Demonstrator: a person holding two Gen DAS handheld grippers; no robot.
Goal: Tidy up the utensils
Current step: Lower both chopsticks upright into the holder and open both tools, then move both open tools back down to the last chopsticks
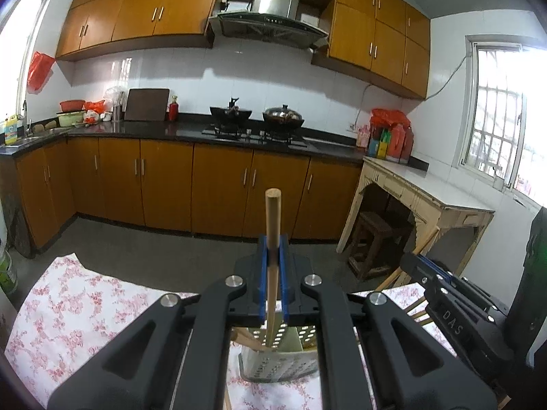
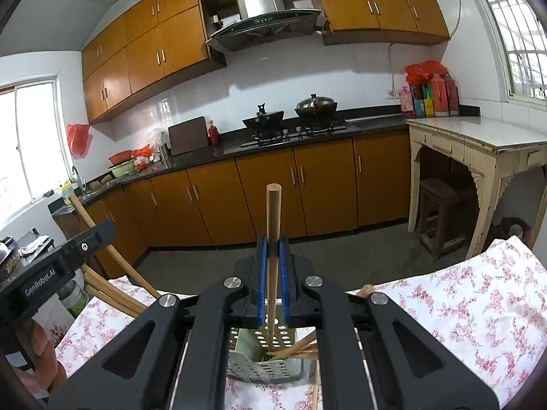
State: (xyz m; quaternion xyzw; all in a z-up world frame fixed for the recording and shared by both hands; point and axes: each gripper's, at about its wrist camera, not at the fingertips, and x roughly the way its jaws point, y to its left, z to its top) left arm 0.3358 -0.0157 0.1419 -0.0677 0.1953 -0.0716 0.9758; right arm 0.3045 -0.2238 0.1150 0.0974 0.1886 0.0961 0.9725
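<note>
While both tongs sit low over the bench (image 1: 68, 307), each one is clamped on a wooden chopstick. Left tongs (image 1: 272, 266), lower centre of the left view: blue pads pinch a chopstick (image 1: 272, 218) that stands nearly upright, top end poking above the pads, lower end reaching down into the perforated holder (image 1: 273, 358) at bottom centre. Right tongs (image 2: 272, 266), lower centre of the right view: same grip, pads closed on another chopstick (image 2: 272, 218), also near upright, lower end inside the holder (image 2: 266, 369). More chopsticks (image 2: 297, 350) lean inside the holder, tilted toward the right of that frame. The holder stands on the bench, which is covered with a white cloth with pink flowers (image 2: 461, 300).

In the left view the right tongs show at lower right (image 1: 430, 273) with their chopstick slanting up. In the right view the left tongs show at middle left (image 2: 92, 239), chopstick slanting to upper left; a few loose chopsticks (image 2: 109, 294) lie beneath them at the cloth edge. A hand (image 2: 41, 358) shows at lower left of the right view.

Background: orange cabinets (image 1: 164, 184), black counter, stove with two woks (image 1: 256, 116), range hood (image 1: 270, 17), cream side table (image 1: 427, 191) at right, stool (image 1: 372, 242) under it.
</note>
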